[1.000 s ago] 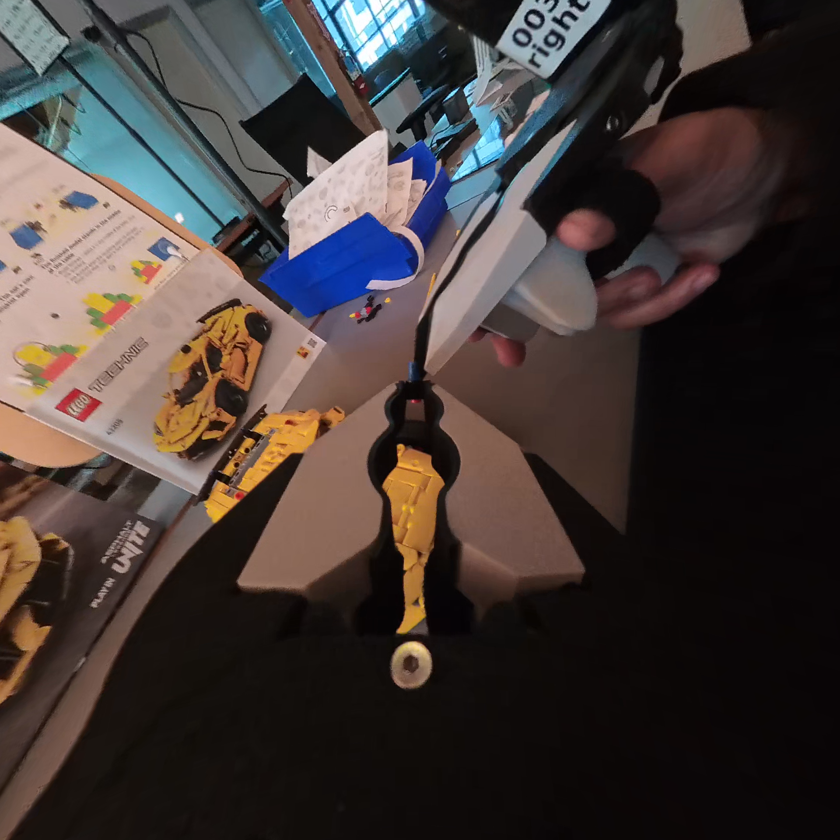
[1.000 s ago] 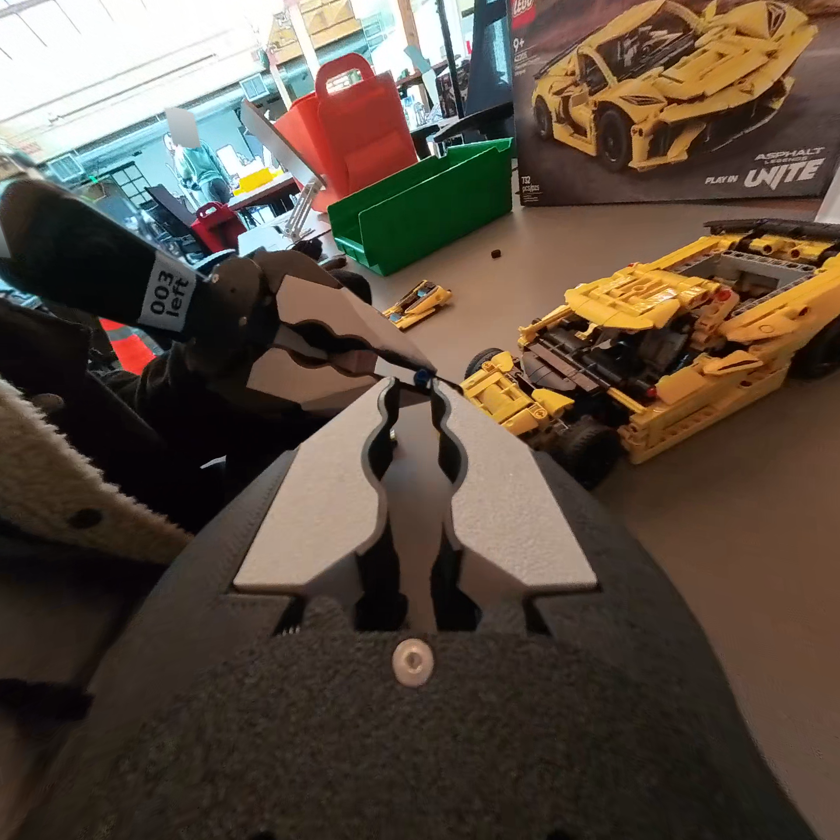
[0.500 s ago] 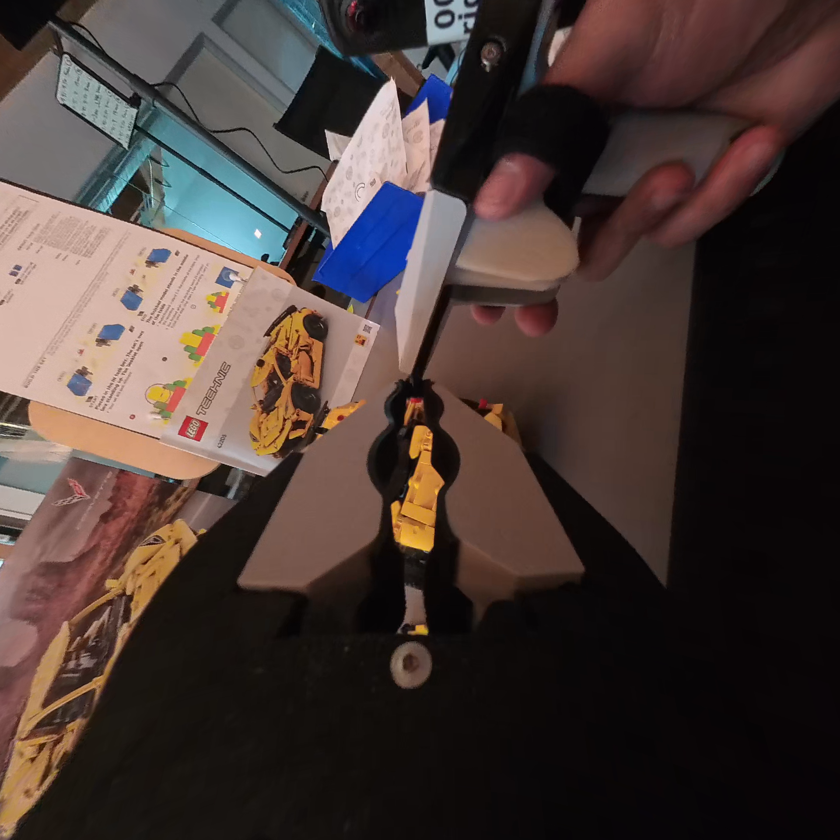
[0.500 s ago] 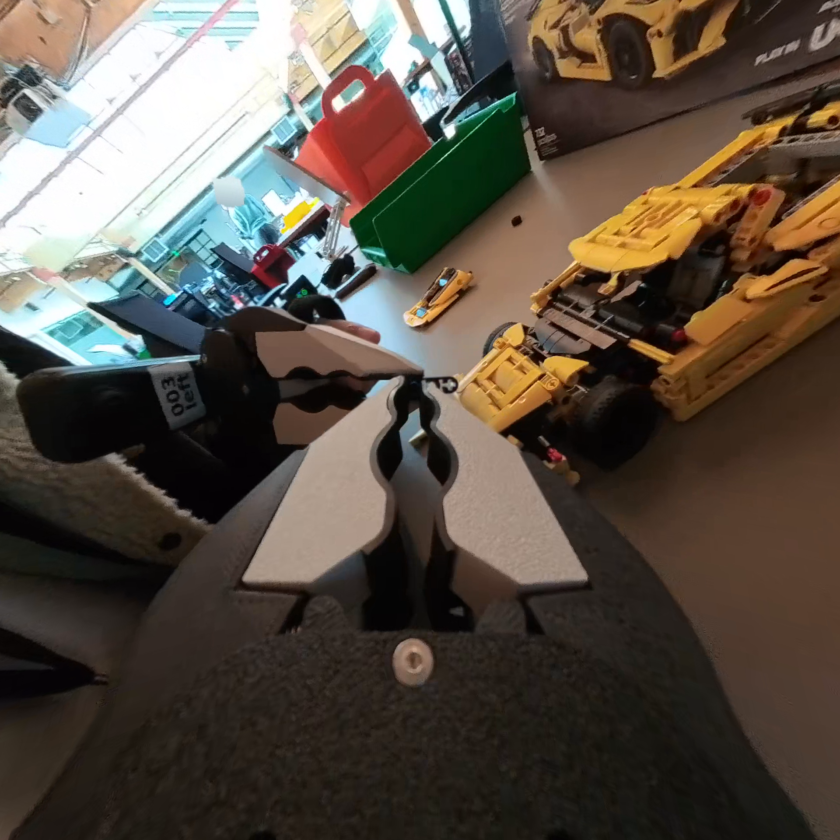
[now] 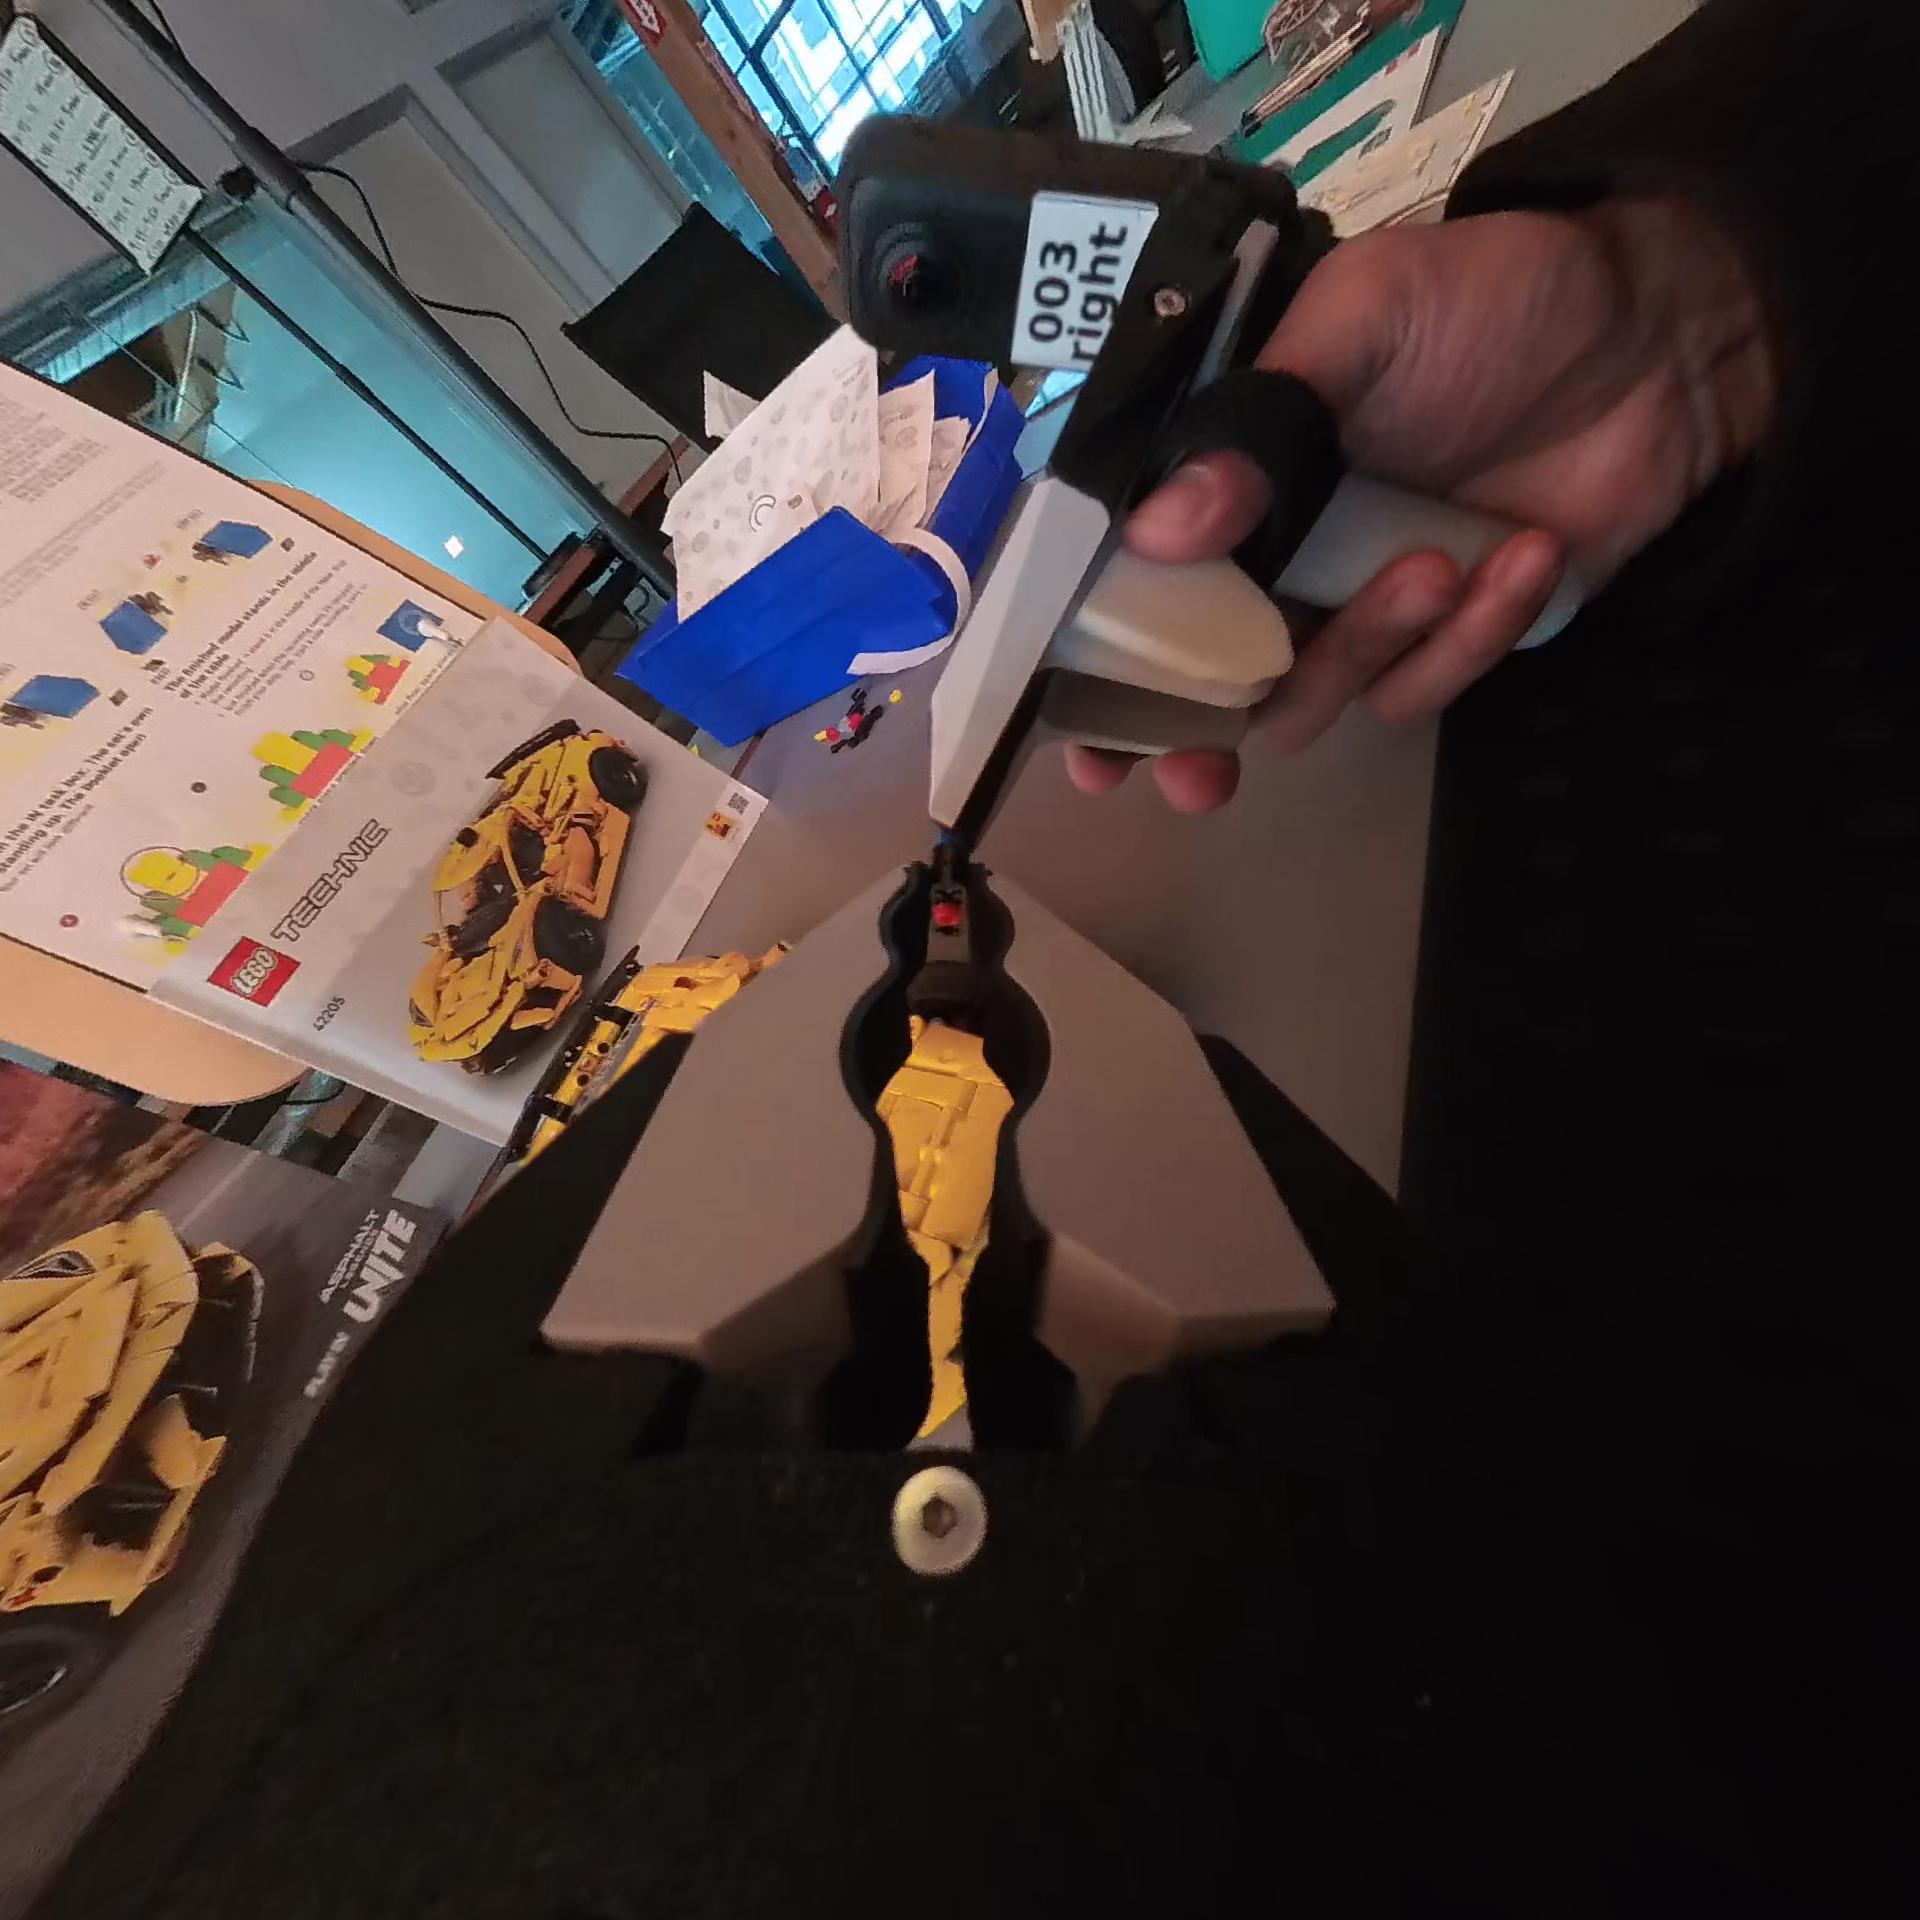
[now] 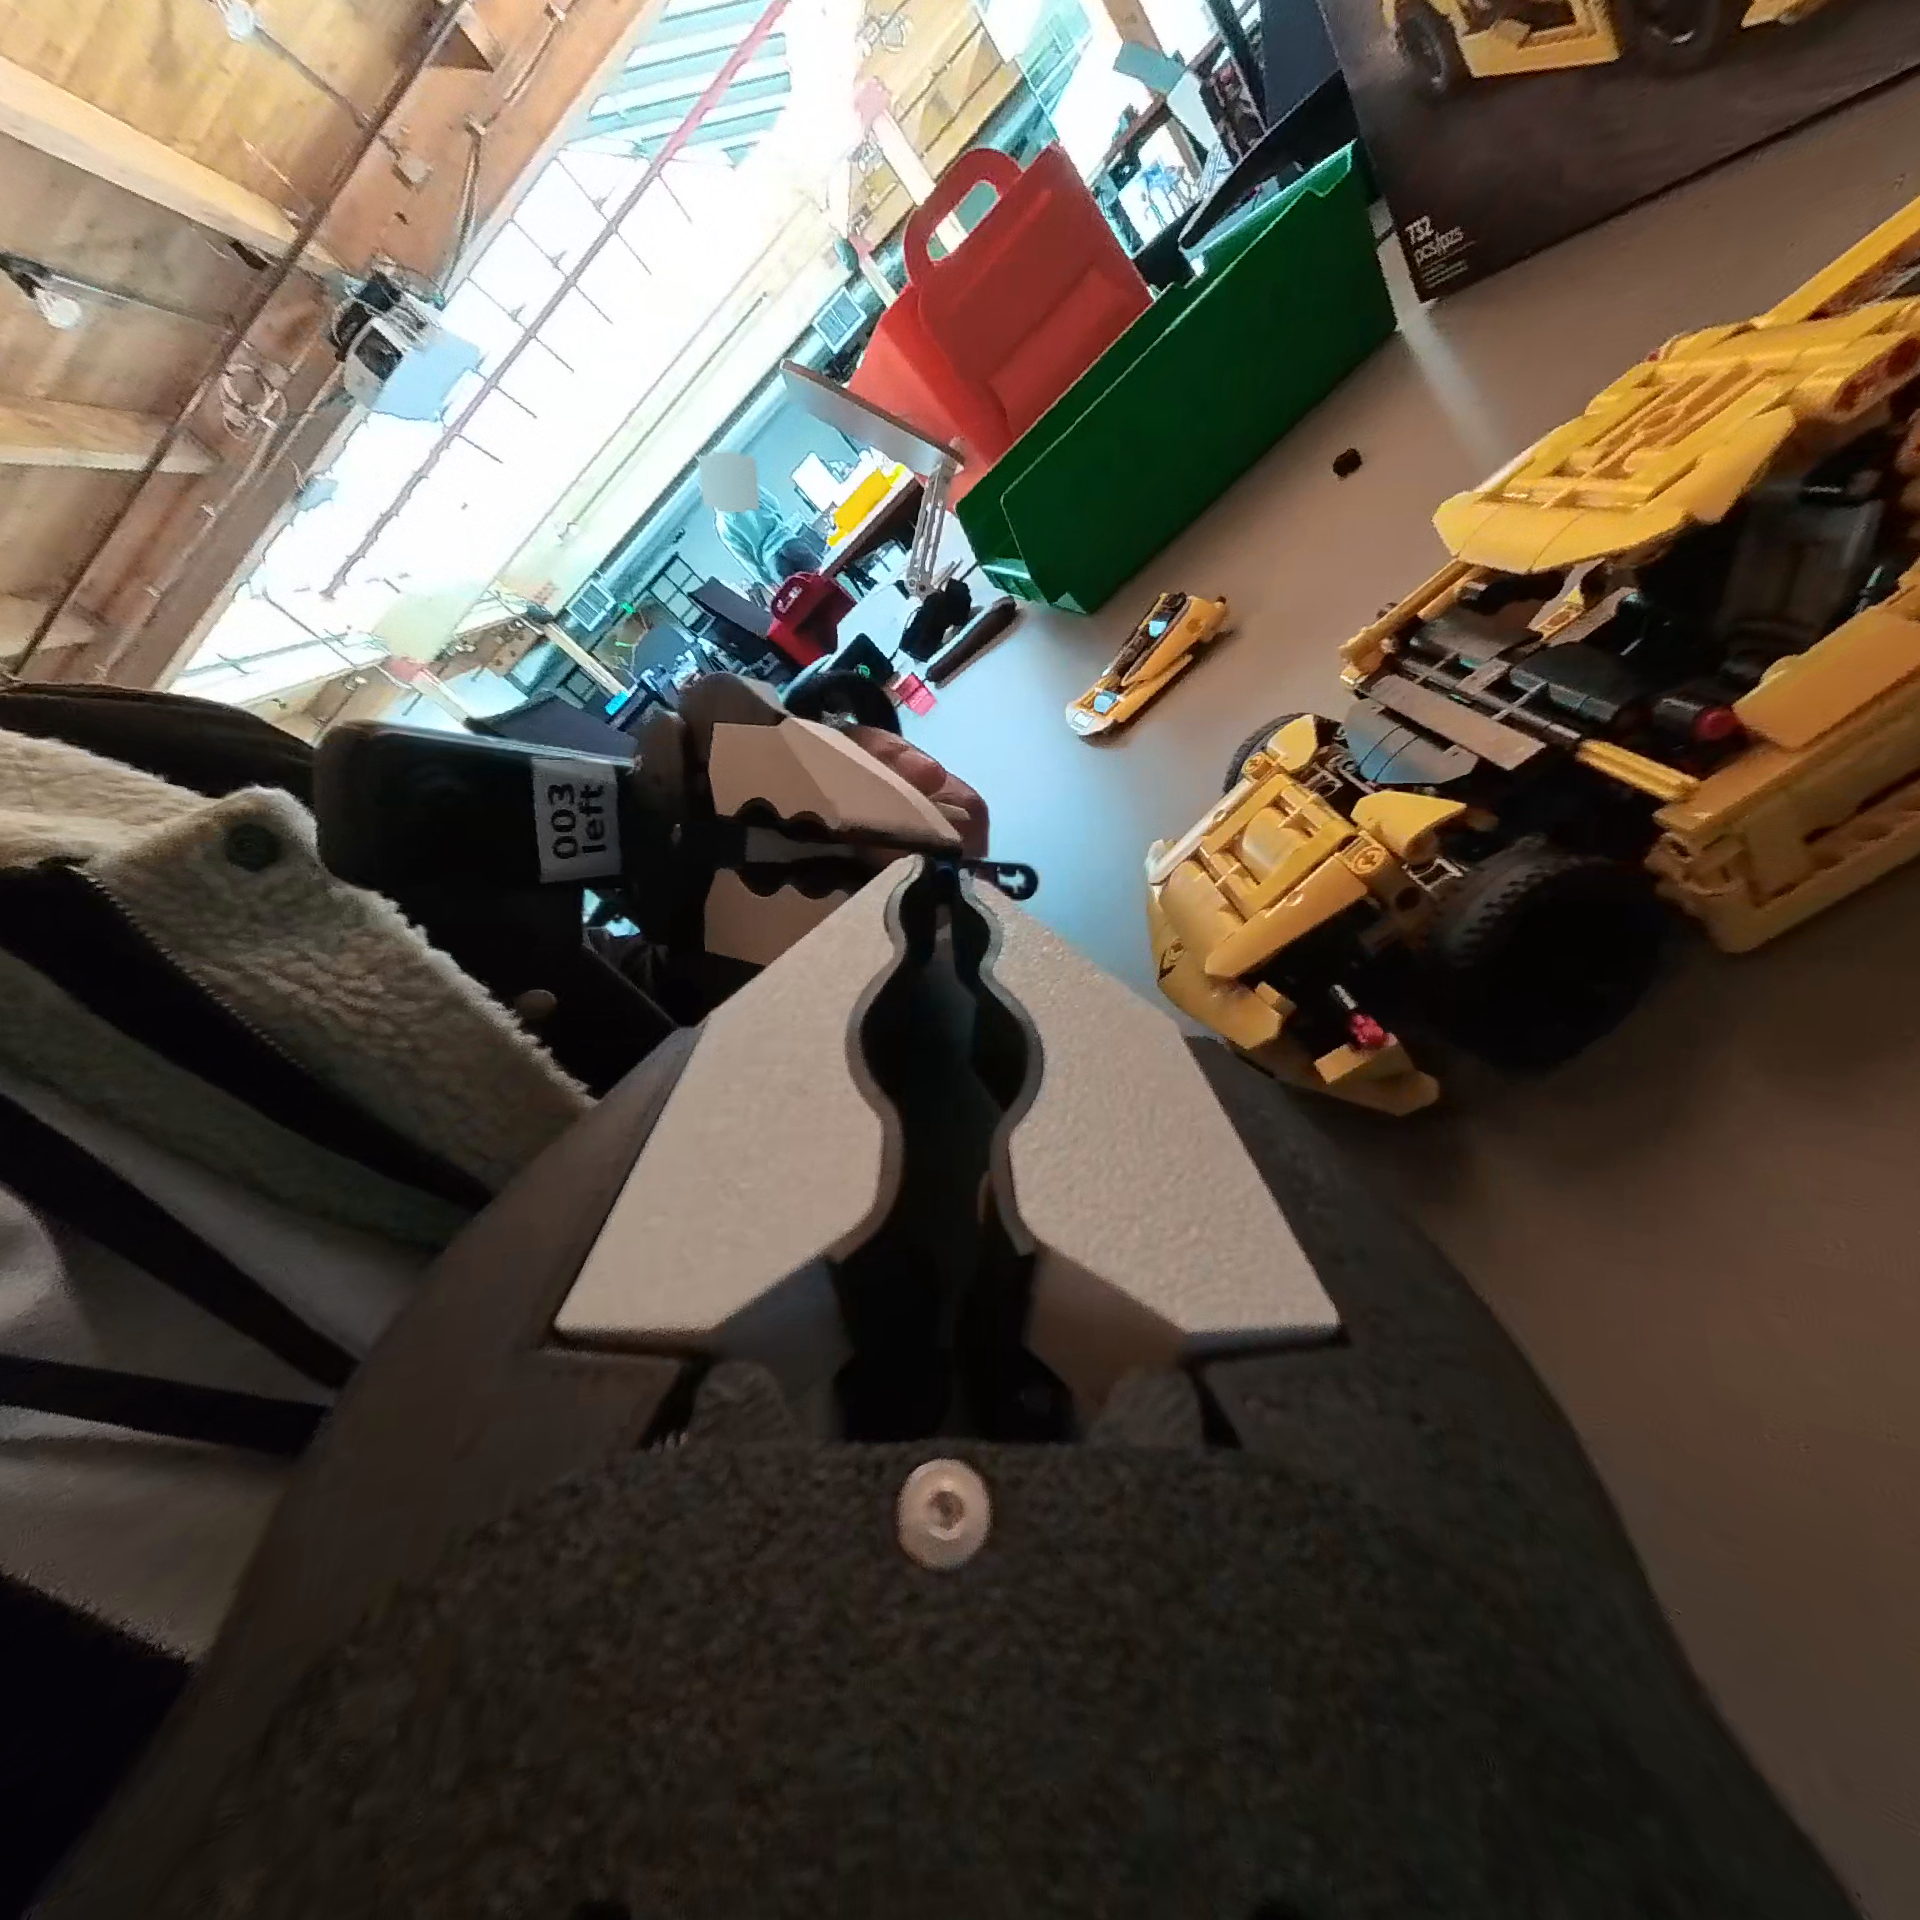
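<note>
My left gripper point(image 5: 948, 883) and right gripper point(image 6: 940, 878) meet tip to tip above the grey table. The left is shut on a small black piece point(image 5: 945, 914) with a red spot. The right is shut on a blue pin point(image 6: 943, 871) at that piece's end. The black piece point(image 6: 1003, 879) sticks out just past the right tips. The right gripper point(image 5: 951, 821) shows side-on in a hand in the left wrist view. The left gripper point(image 6: 951, 847) shows at centre left in the right wrist view. A yellow brick car point(image 6: 1558, 727) stands on the table to the right and also shows through the left jaws point(image 5: 945, 1143).
A small yellow sub-assembly point(image 6: 1148, 665), a green bin point(image 6: 1195, 436), a red bag point(image 6: 997, 301) and the car's box point(image 6: 1558, 135) lie beyond. An instruction booklet point(image 5: 468, 883), a blue bin of papers point(image 5: 810, 623) and loose small pieces point(image 5: 857, 722) are at the left gripper's far side. Less than 4 cm separates the two grippers' tips.
Both grippers have stayed tip to tip on the small piece. The right gripper has tilted upward and rolled; the left gripper has turned back toward its earlier angle.
</note>
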The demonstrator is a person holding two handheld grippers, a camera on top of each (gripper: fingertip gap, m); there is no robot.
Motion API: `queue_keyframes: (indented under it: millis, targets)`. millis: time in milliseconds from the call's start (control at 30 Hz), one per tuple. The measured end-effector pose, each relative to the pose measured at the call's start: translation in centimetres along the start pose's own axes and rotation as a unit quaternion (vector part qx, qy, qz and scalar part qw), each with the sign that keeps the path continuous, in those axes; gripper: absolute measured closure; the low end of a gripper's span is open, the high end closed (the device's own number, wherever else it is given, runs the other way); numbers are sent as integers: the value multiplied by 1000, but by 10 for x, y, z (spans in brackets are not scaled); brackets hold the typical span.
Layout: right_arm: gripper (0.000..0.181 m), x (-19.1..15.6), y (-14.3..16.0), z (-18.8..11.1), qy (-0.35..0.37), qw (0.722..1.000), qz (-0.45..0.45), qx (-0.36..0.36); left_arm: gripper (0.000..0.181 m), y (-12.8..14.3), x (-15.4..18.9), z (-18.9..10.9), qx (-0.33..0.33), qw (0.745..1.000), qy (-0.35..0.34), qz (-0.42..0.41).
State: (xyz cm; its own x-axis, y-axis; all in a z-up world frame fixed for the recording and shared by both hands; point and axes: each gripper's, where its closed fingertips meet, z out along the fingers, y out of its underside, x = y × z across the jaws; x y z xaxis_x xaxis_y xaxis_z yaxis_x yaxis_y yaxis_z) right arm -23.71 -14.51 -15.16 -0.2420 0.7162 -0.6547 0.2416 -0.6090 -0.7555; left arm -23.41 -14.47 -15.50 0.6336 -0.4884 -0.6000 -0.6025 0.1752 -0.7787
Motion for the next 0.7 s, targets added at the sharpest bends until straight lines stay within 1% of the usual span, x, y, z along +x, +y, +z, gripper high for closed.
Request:
queue_keyframes:
  millis: [33, 67, 100, 133, 167, 233, 267, 333, 367, 400, 433, 467, 533, 567, 633, 700]
  targets:
    - [180, 0, -1, 0, -3, 1000, 5, 3, 174, 0, -1, -1, 0, 1000, -1, -3]
    - [181, 7, -8, -6, 10, 999, 18, 27, 175, 4, -7, -2, -11, 1000, -17, -1]
    - [181, 16, -30, -31, 2, 993, 60, 97, 175, 12, -19, -8, -21, 999, -40, -9]
    - [181, 22, -42, -53, -8, 988, 82, 131, 175, 16, -27, -16, -12, 998, -41, -39]
    - [181, 20, -39, -56, 2, 992, 55, 117, 175, 16, -29, -20, 0, 997, -31, -66]
    - [181, 15, -22, -32, 1, 998, 35, 60, 175, 10, -18, -13, 5, 999, -13, -44]
    - [181, 15, -14, -23, 24, 999, -1, 31, 175, 10, -10, -9, 2, 999, 8, -47]
    - [181, 10, -7, -12, 68, 991, -118, 12, 175, 9, -4, -9, 15, 992, 54, -109]
    - [180, 4, 0, -6, 72, 984, -161, -4, 174, 6, -5, -10, 27, 984, 75, -158]
    - [176, -2, 8, -1, 63, 980, -189, -26, 174, 2, -4, -12, 45, 971, 103, -212]
    - [173, -4, 11, 2, 63, 977, -201, -35, 174, -1, -4, -14, 60, 953, 133, -267]
    - [169, -3, 10, 2, 71, 976, -204, -32, 174, -2, -7, -15, 71, 934, 149, -317]
    - [150, -2, 3, 3, 84, 974, -210, -14, 174, -4, -16, -17, 99, 890, 171, -412]
    - [149, 4, -1, 4, 120, 967, -226, -5, 174, -3, -22, -17, 110, 864, 177, -458]
    - [146, 12, -5, 8, 186, 941, -283, -7, 174, -6, -30, -21, 143, 815, 199, -525]
    - [147, 8, -9, 16, 224, 919, -325, 2, 174, -3, -37, -21, 155, 791, 195, -559]
